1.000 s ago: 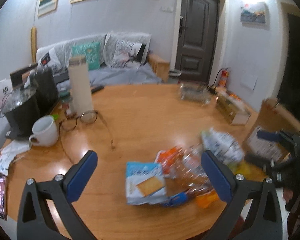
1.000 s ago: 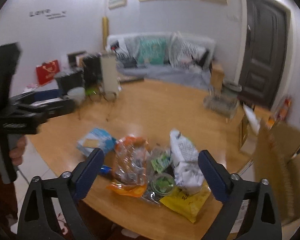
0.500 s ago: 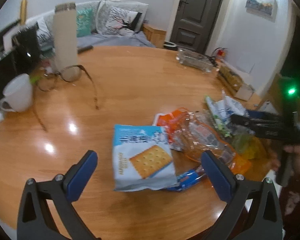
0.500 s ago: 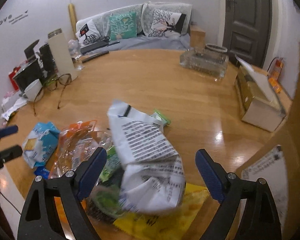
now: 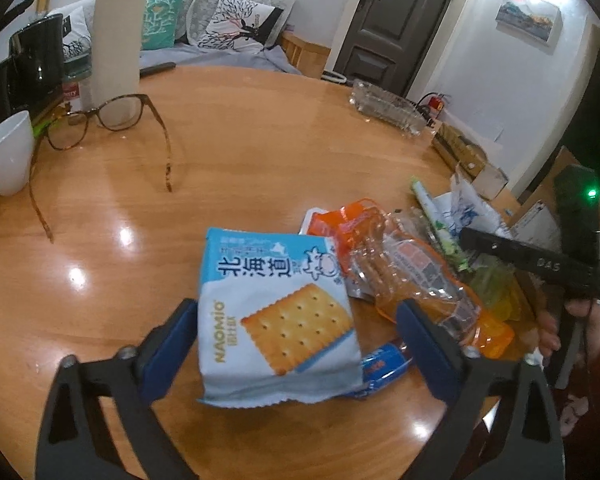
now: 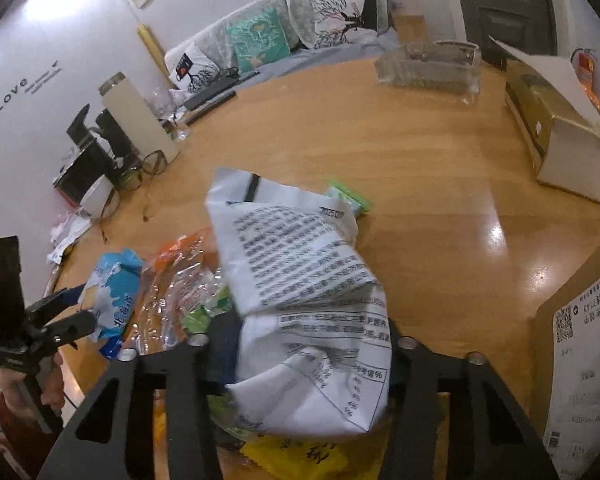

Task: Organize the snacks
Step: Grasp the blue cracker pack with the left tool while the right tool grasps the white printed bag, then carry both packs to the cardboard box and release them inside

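Open counter [image 5: 236, 128] between glasses [image 5: 112, 120] and snack pile [image 5: 412, 256]; room to pass there. Left edge blocked by mug [image 5: 6, 152], flask [image 5: 116, 40], kettle [image 5: 36, 64]. Far side crowded by glass tray [image 6: 428, 68], box [image 6: 560, 136].

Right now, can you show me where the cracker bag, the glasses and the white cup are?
cracker bag [image 5: 276, 316]: left wrist view, on the printed cracker.
glasses [image 5: 120, 114]: left wrist view, on one lens.
white cup [image 5: 6, 156]: left wrist view, on its outer side.
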Motion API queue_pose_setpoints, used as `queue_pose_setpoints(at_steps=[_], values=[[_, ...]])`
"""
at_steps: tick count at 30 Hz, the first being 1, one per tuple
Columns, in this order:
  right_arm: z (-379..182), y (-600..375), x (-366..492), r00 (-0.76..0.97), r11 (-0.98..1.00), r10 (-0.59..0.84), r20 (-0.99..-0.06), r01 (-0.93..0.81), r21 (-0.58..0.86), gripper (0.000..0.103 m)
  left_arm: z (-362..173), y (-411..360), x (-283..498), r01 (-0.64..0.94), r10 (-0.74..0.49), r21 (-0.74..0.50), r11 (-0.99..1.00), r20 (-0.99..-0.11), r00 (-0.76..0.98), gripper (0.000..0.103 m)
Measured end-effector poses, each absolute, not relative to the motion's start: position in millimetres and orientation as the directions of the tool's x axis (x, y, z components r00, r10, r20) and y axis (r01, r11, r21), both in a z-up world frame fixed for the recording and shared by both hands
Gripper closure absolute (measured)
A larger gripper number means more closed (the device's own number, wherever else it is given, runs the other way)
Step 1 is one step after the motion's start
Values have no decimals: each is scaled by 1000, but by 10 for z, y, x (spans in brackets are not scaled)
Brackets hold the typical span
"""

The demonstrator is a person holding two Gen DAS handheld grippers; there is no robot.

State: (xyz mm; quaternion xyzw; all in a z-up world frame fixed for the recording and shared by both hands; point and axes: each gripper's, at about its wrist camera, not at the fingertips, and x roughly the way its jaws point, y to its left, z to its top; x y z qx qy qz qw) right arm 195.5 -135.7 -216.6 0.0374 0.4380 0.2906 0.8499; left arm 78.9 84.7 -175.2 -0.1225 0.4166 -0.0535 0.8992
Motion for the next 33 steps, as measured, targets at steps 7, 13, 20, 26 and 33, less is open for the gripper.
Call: queue_pose_setpoints(at_steps=[7,13,20,26,33], values=[[-1960,-1334,1808,526,834,515,-677,-489,255,68,-1800,965,786,-19,-185,-258,966,-741,646,36],[-1685,-1234,1638,556,817,542,-631,-524,240,68,-1752,981,750,-13,-179,-251,968,-727,663,36],[-1362,-1126,1371,564,788,587,-581,-562,250,68,-1390,1006,601,5,-161,-226,974,-677,718,36],[-823,-1154,1025,605,771,612,-509,-598,217,68,-784,876,389,59,-147,-163,985,-599,787,36],[-117,-1598,599,698,789,604,-385,-590,170,68,102,473,153,186,-225,-128,974,-477,850,36]])
